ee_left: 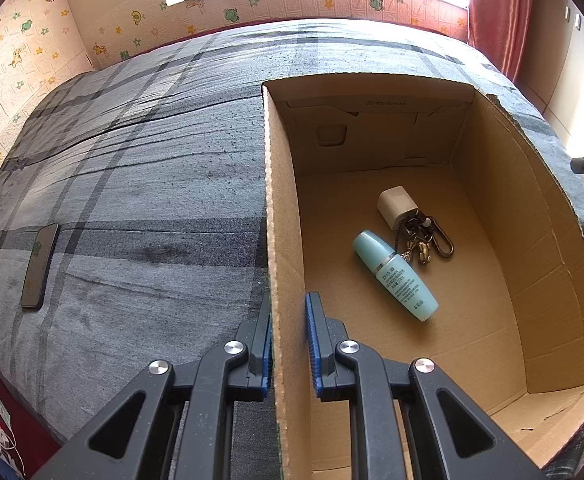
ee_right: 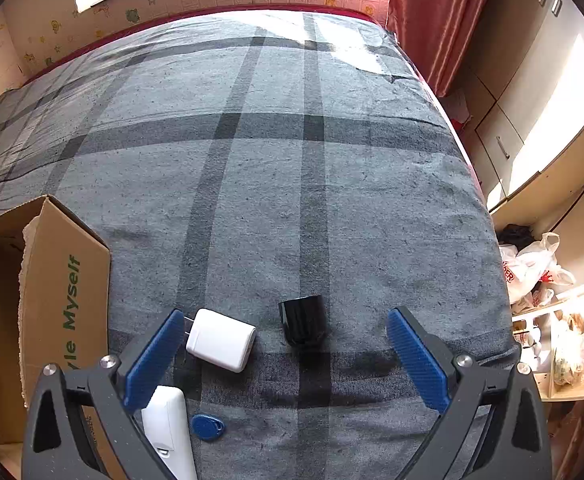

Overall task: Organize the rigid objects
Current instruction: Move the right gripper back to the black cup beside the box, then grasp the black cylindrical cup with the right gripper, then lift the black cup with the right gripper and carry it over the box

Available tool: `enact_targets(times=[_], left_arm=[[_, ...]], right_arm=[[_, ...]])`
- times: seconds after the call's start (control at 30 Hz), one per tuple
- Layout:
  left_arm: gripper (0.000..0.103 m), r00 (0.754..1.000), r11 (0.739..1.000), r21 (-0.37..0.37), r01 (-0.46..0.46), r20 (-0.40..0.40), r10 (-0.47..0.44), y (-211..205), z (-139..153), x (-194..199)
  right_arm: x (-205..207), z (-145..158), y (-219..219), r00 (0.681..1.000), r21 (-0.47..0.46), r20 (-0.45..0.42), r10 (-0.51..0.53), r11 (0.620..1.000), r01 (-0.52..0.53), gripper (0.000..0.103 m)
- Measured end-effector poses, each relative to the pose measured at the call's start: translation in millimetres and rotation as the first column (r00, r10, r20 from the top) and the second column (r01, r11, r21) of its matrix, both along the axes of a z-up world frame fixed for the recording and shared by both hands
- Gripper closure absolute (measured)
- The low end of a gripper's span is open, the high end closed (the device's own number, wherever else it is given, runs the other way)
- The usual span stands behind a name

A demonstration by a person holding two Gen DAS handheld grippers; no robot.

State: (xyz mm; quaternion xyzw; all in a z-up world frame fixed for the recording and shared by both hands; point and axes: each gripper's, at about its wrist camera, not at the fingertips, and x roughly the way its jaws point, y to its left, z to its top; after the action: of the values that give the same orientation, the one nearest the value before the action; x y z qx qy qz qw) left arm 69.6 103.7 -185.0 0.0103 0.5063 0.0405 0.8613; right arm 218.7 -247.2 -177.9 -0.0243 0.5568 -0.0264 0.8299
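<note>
The left gripper (ee_left: 290,344) is clenched on the near wall of the cardboard box (ee_left: 282,216), one finger outside and one inside, apparently to steady the box on the soft bed cover (ee_right: 292,180) while things go in. Inside the box lie a teal bottle (ee_left: 396,276), a white cube charger (ee_left: 396,206) and a bunch of keys (ee_left: 428,236), probably already sorted. The right gripper (ee_right: 286,354) hangs released, jaws wide, over the cover just beside the box, framing a white plug (ee_right: 222,340) and a black cube (ee_right: 303,320). A white remote (ee_right: 170,428) and a blue key fob (ee_right: 208,426) lie nearer, also beside the box. A phone (ee_left: 39,266) lies well apart on the box's other side.
</note>
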Motion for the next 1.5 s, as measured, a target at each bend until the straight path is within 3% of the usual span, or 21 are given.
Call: enact_targets(times=[0.4,0.57,0.63,0.73,0.77,0.8,1.03,1.5], left_arm=[[0.087,1.000,1.000,0.003,0.001,-0.001,-0.001,0.0,0.3,-0.5],[0.087,1.000,1.000,0.008,0.003,-0.004,-0.003,-0.2,0.4,0.5],[0.087,1.000,1.000,0.008,0.003,-0.004,-0.003,0.0,0.4,0.6],[0.087,1.000,1.000,0.009,0.002,-0.004,-0.002,-0.8,0.3,0.8],[0.087,1.000,1.000,0.009,0.003,-0.004,-0.003,-1.4,0.4,0.9],[0.087,1.000,1.000,0.010,0.003,-0.004,-0.003,-1.2,0.4,0.9],[0.087,1.000,1.000,0.010,0.004,-0.004,-0.004,-1.5,-0.1,1.6],[0.087,1.000,1.000,0.009,0.004,-0.003,-0.004,-1.6,0.6,1.2]], right_arm=[[22.4,-55.2,-27.6,0.993,0.031,-0.097,-0.072,0.997,0.075,0.001],[27.7,-65.1,-27.9,0.989,0.038,-0.127,-0.073,0.996,0.079,0.003],[29.7,-67.3,-28.7,0.988,0.046,-0.134,-0.072,0.996,0.079,0.011],[32.2,-72.0,-28.0,0.986,0.064,-0.157,-0.060,0.995,0.070,0.032],[32.3,-73.9,-27.2,0.984,0.068,-0.170,-0.055,0.995,0.068,0.052],[31.9,-75.3,-26.9,0.983,0.072,-0.177,-0.053,0.995,0.067,0.062],[25.3,-67.7,-24.4,0.988,0.045,-0.151,-0.044,0.998,0.051,0.062],[10.5,-21.2,1.6,0.993,0.017,-0.121,-0.007,1.000,0.009,0.062]])
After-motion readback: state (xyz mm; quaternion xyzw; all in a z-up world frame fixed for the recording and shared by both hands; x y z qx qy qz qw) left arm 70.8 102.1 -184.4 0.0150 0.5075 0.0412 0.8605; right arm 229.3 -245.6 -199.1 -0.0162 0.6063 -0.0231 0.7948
